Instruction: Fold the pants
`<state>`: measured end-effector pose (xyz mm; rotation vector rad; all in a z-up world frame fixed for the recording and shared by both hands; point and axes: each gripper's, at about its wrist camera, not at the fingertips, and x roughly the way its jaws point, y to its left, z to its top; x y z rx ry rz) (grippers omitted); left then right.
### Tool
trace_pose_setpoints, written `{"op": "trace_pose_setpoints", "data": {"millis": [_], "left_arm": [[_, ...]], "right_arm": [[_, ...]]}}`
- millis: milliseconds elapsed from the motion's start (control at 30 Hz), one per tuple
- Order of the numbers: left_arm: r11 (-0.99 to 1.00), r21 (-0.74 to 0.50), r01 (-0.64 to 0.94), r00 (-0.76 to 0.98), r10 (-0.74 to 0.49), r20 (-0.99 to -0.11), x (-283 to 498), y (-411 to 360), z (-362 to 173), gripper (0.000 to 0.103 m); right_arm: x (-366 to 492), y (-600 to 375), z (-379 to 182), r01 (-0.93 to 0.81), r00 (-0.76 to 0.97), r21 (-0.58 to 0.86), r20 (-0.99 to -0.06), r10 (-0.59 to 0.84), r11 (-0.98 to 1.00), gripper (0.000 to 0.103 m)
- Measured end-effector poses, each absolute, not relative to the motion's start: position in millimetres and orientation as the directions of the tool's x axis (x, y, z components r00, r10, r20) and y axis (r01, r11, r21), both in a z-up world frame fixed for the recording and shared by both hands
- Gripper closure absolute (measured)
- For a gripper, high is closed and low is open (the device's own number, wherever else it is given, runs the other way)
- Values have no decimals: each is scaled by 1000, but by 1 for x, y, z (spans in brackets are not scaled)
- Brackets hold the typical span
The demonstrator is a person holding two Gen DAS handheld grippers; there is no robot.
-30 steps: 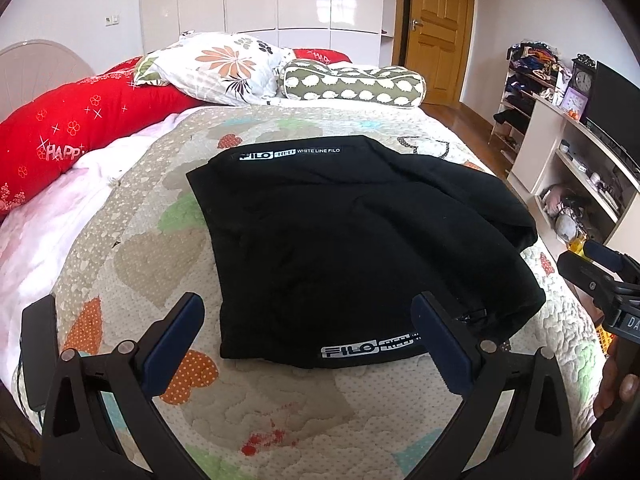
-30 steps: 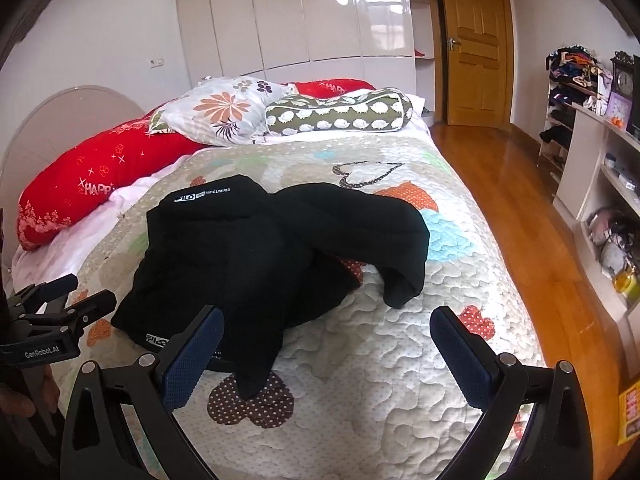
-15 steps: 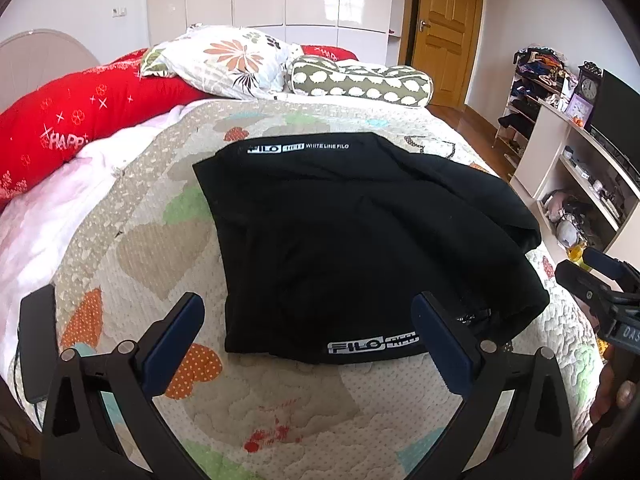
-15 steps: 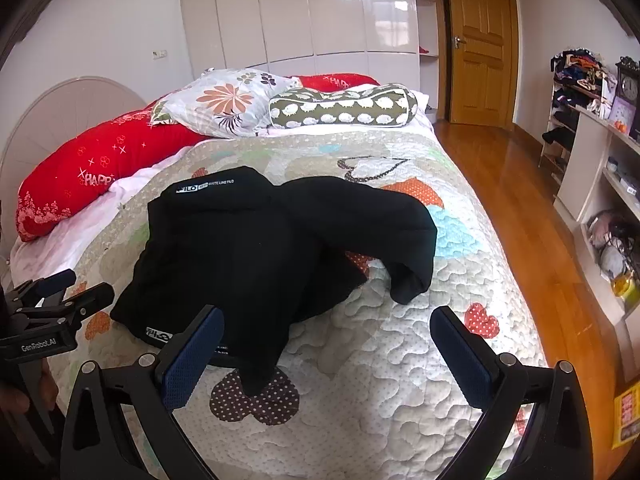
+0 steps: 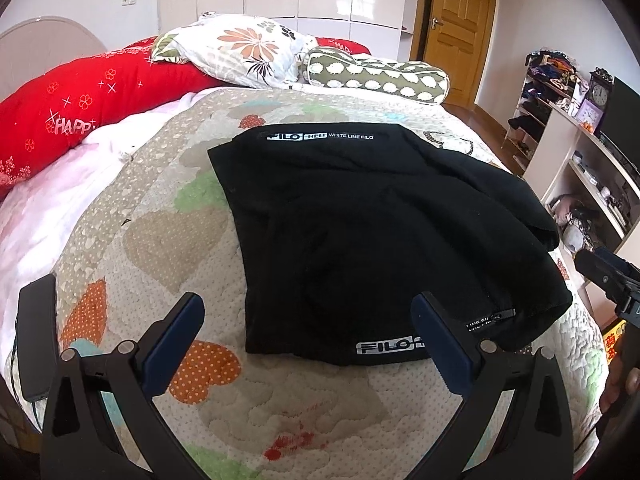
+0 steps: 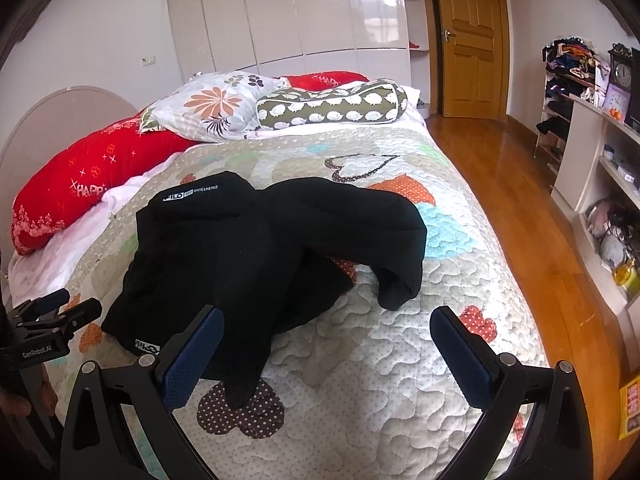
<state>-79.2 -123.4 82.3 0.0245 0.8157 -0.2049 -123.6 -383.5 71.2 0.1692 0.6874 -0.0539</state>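
Note:
Black pants (image 5: 372, 236) with white FILO lettering lie loosely bunched on the quilted bedspread (image 5: 160, 240). In the right wrist view the pants (image 6: 256, 256) spread across the bed's left half, one leg end curled over toward the right. My left gripper (image 5: 308, 332) is open and hovers above the pants' near hem, nothing between its blue pads. My right gripper (image 6: 326, 344) is open too, held above the quilt just right of the near hem. Each gripper shows at the edge of the other's view: the right gripper (image 5: 612, 280) and the left gripper (image 6: 48, 316).
A red bolster (image 6: 80, 184), a floral pillow (image 6: 212, 104) and a green patterned bolster (image 6: 332, 104) lie at the bed's head. White wardrobes and a wooden door (image 6: 472, 36) stand behind. Shelving (image 6: 592, 168) lines the right wall across a strip of wood floor.
Both views have shifted slightly: the left gripper has edged forward and up over the pants' hem, the right has drifted a little. The pants have not moved.

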Motion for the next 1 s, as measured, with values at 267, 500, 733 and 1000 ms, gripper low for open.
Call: {"op": "trace_pose_setpoints", "data": {"millis": [267,500,733,1000], "left_arm": [[982,-76,172,645,-170,-745,-73,-113,73,0],[979,-136,152,618,-201,-760,-70,-94,60,0],[983,-155,95,567,-182,-804,-59,-82,36,0],[970,-203,132,513,-242,-823,-41,-103,22,0]], "right_arm": [[-119,-394,65,138,762,144,-648,-12,980,0],[-106,-407,58,188,751,129,-658,-58,974,0],[-78,-414,36,192,729,150,-683,-39,970,2],[-53,-408,17,158,697,124,-717,-21,980,10]]}}
